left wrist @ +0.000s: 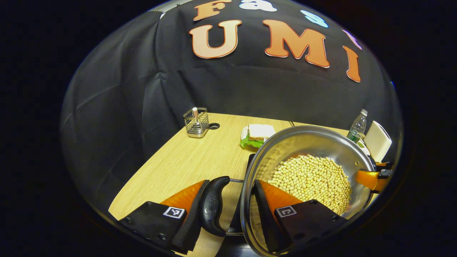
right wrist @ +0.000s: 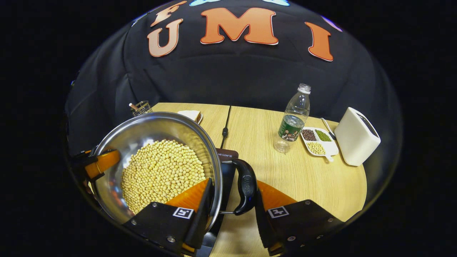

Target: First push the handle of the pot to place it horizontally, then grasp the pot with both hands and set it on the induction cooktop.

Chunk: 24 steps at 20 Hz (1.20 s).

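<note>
Pot [left wrist: 310, 167]: your left gripper [left wrist: 228, 210] and right gripper [right wrist: 232, 210] each clamp handle and rim; uneven lifting could spill beans [right wrist: 162, 173].

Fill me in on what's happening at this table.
A person holds a steel pot of soybeans with two grippers. The left gripper straddles one side handle and the rim; the right gripper does likewise at the other handle. The pot sits tilted above the black cooktop; whether it touches is unclear.
</note>
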Tool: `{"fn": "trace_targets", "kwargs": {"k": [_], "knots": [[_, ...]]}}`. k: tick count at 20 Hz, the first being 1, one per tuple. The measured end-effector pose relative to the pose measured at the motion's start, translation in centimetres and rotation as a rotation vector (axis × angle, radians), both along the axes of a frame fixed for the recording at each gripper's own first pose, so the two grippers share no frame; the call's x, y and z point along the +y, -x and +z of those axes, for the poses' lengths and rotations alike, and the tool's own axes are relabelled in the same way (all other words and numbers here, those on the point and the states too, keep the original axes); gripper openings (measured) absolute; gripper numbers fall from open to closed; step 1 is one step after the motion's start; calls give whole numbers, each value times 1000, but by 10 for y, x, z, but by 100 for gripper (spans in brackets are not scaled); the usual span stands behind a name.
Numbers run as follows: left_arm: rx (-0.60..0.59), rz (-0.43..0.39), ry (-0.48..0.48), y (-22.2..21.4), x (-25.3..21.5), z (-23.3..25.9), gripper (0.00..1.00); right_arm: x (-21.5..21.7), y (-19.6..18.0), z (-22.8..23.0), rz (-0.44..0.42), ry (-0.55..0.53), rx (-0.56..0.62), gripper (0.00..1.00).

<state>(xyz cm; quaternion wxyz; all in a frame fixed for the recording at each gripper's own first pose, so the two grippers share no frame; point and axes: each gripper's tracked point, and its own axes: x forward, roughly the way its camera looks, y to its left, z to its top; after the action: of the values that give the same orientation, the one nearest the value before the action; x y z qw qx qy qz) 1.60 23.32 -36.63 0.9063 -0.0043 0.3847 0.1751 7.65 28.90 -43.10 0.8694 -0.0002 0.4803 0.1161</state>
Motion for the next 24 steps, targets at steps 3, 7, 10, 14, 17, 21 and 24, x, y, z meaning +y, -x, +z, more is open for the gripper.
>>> {"fn": "trace_targets", "kwargs": {"k": [3,7,10,14,17,21,24], "knots": [[4,-22,-8,-11,1,-7,75,0,0,-2,-17,2,8,61],[15,-42,-4,-22,3,-13,78,-2,2,-1,-23,8,28,61],[27,-52,4,-22,3,-17,78,-2,2,1,-23,13,39,61],[34,-51,34,-26,5,-23,78,-3,-1,8,-23,19,36,61],[80,-43,36,-25,4,-36,82,2,0,12,-11,9,31,63],[58,-32,-37,-26,10,-28,92,-5,-2,25,32,23,-56,74],[-1,-14,-107,-31,15,2,96,-24,-19,64,12,33,-201,77]]}}
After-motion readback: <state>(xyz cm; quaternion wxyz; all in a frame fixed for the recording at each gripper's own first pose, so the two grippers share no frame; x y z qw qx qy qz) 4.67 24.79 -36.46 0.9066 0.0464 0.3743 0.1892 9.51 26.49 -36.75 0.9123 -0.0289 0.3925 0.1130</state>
